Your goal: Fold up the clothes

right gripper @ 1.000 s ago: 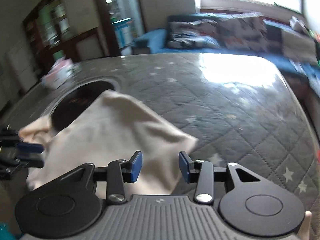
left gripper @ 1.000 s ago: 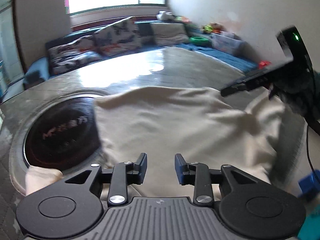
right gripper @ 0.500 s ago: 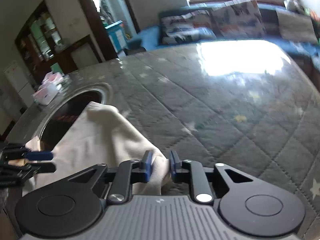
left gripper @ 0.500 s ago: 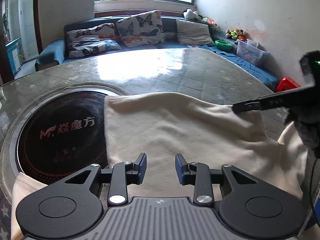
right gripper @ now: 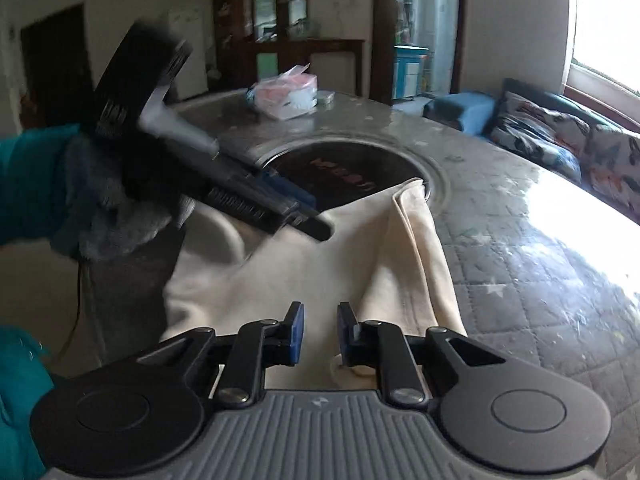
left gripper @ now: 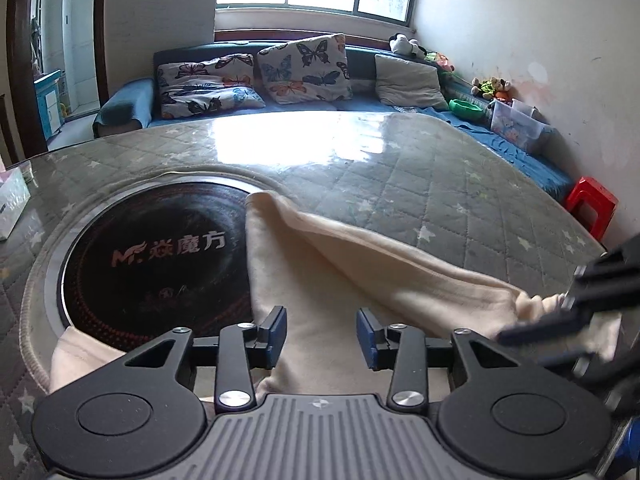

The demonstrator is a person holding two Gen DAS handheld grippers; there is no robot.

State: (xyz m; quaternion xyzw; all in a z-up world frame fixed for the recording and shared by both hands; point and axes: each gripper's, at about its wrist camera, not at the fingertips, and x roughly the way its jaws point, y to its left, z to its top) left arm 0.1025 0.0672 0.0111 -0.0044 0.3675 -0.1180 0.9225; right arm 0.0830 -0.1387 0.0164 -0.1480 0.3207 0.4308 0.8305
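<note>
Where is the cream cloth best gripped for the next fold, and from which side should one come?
Probably at the cream cloth far left corner, coming from the left over the black hob. That corner lies flat with two free edges, so one finger could slide under it. The right tool pinches the opposite end, which is bunched and lifted.
</note>
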